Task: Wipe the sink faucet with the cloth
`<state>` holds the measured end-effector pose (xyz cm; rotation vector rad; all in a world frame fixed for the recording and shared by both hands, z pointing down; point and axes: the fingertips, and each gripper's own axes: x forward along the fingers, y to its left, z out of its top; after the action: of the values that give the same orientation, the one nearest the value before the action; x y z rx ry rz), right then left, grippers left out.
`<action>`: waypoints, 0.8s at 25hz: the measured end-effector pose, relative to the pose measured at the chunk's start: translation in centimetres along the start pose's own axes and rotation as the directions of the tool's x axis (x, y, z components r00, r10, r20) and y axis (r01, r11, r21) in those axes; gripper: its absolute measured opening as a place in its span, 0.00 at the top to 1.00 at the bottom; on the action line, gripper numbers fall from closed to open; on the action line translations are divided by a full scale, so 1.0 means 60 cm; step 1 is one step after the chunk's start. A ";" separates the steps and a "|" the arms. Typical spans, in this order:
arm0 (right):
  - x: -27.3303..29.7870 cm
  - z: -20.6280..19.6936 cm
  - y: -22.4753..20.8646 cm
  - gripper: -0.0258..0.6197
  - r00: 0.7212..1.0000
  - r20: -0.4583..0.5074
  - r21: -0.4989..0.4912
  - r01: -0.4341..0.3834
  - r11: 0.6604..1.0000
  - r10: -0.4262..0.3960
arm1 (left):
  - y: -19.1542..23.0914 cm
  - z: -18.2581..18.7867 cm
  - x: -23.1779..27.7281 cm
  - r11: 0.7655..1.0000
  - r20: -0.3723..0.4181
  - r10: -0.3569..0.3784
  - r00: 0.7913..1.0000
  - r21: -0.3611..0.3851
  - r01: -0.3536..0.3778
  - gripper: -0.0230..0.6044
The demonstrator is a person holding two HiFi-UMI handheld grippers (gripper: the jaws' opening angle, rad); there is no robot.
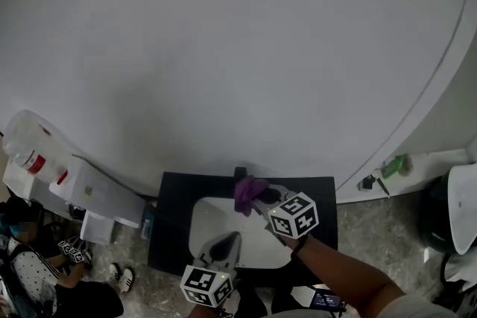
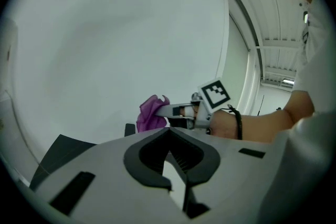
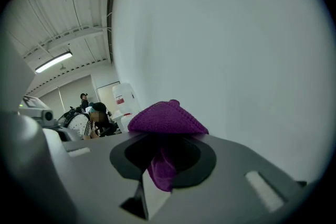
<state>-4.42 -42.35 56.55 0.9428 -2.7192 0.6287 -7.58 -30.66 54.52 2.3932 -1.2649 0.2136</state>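
Your right gripper (image 1: 258, 203) is clamped on the purple cloth (image 3: 165, 118) over the sink (image 1: 205, 226); your left gripper (image 2: 168, 130) has its jaws together, empty.

Sink (image 1: 205, 223) is set in the tabletop (image 1: 171, 197), which backs onto the wall (image 1: 238, 48). Faucet (image 1: 240, 173) at the sink's back rim. Cloth (image 1: 248, 194) just right of it, pinched in the right gripper (image 1: 261, 203). Left gripper (image 1: 226, 243) nearer, over the basin front. White units (image 1: 89, 194) left of the tabletop, seated person (image 1: 37, 264) farther left.
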 end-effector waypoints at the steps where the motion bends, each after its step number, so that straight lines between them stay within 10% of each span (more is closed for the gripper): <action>1: 0.028 0.001 -0.016 0.86 1.000 -0.011 -0.011 0.008 1.000 -0.008 | 0.006 -0.002 0.004 1.000 -0.004 -0.002 1.000 -0.003 0.002 0.96; 8: 0.175 -0.078 -0.119 0.86 0.985 -0.149 -0.057 0.078 0.995 -0.086 | 0.055 -0.017 0.030 0.999 -0.022 0.005 1.000 -0.035 -0.005 0.96; 20: 0.114 -0.160 -0.028 0.86 0.985 -0.166 -0.049 0.040 0.998 -0.047 | 0.066 -0.019 0.016 0.999 -0.028 -0.017 0.999 -0.038 0.016 0.96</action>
<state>-8.23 -42.92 67.80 0.8938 -2.5480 0.6054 -10.18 -32.82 57.04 2.3602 -1.2252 0.2156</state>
